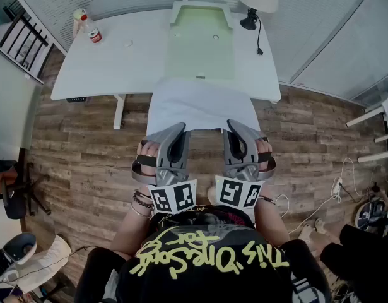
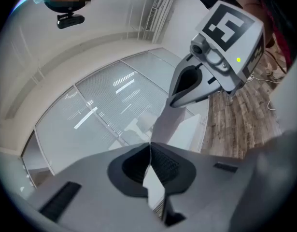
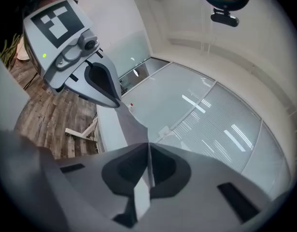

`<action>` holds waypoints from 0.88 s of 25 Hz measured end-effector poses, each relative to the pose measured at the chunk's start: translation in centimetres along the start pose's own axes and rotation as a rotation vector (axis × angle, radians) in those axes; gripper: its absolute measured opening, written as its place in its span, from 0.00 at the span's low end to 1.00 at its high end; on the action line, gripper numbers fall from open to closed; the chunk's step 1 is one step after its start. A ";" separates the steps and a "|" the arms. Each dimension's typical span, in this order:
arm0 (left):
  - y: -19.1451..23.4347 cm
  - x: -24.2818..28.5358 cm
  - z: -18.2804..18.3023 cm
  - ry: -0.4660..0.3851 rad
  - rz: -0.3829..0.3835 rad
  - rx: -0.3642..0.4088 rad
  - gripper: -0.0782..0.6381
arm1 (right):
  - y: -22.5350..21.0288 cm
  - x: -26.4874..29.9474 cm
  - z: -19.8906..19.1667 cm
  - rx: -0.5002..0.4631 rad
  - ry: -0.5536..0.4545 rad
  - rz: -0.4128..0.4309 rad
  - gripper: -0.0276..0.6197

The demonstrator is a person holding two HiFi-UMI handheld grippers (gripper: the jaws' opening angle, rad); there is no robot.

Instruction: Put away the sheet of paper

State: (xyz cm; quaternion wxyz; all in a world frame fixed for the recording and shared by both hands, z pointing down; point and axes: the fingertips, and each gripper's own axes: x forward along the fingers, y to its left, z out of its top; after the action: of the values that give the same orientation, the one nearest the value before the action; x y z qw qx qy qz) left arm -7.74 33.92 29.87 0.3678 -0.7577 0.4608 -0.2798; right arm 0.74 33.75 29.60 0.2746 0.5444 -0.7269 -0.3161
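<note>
From the head view, I hold my left claw (image 1: 179, 129) and my right claw (image 1: 235, 125) side by side, level, over the wooden floor (image 1: 86, 150). Each one pinches a near corner of the sheet of paper (image 1: 203, 106). The sheet stretches away from me towards the white desk (image 1: 118, 62), and its far edge reaches the foot of the green mat (image 1: 200, 43) that lies on the desk (whether the paper rests on the desk there, I cannot tell). A lamp (image 1: 255, 2) stands at the desk's far right, and a spray bottle (image 1: 88, 27) at its far left.

In the left gripper view, my left claw's jaws are pressed together with the paper's edge caught between them. A small flap of the sheet pokes back towards the camera. The sheet runs on to my right claw, which clamps its other corner just beside the desk's edge.

In the right gripper view, it is the same from the other side: the right jaws are closed flat on the paper. The sheet sags a little across to the left claw, with the floor showing below.
</note>
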 end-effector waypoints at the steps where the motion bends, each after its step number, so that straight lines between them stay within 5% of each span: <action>1: 0.0 0.1 0.0 0.000 0.001 0.001 0.12 | 0.0 0.1 0.0 0.000 0.000 0.001 0.05; 22: 1.7 0.3 -2.1 -0.065 -0.035 -0.005 0.12 | 1.0 1.6 1.8 -0.025 0.036 -0.064 0.05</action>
State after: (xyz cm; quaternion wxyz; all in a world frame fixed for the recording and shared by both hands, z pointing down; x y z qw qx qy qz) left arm -10.03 32.48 29.69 0.3758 -0.7751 0.4361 -0.2606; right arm -1.59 32.66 29.27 0.2842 0.5695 -0.7001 -0.3237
